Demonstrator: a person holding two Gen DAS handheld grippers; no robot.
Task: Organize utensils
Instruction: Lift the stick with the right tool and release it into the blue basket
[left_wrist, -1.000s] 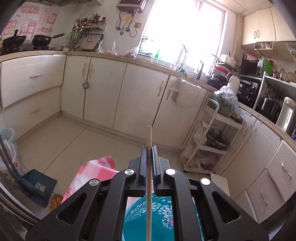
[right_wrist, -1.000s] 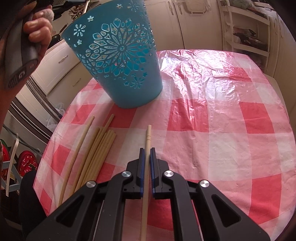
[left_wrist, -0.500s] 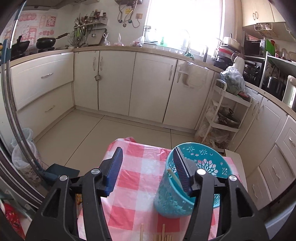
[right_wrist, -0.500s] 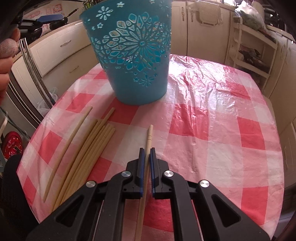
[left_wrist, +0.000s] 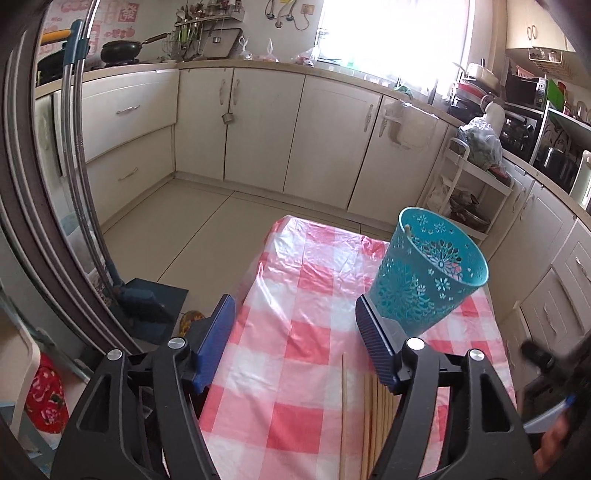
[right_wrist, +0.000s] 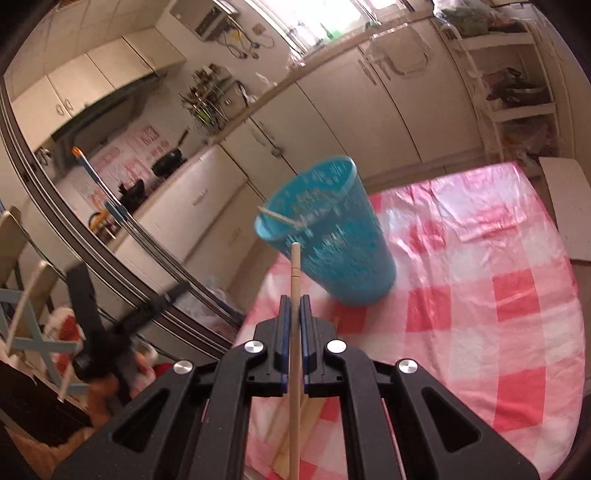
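Wooden chopstick (right_wrist: 294, 332) is pinched btwn my right gripper (right_wrist: 294, 306) pads, long axis running straight out along the fingers, its tip pointing up at the near rim of the teal perforated cup (right_wrist: 332, 229). The stick's tip overlaps the cup wall just under the lip in the right wrist view, so the coming move, as I judge it, needs the tip raised over the rim, then tipped down inside. One chopstick already leans in there (right_wrist: 275, 216), resting on the rim's left side; I'd aim right of it.

My left gripper (left_wrist: 295, 325) is spread, jaws opening, nothing btwn them. It looks down over the bundle of loose chopsticks (left_wrist: 373, 413) lying on the red-and-white checked tablecloth (left_wrist: 306, 280), their long axes roughly in line w/ my fingers. One lone chopstick (left_wrist: 343, 406) sits just left of the pile. Left hand is nearer these; right is nearer the cup.

Room: cup stands toward the far end of the table, cloth edge drops off close on the left, w/ open cloth to the right.
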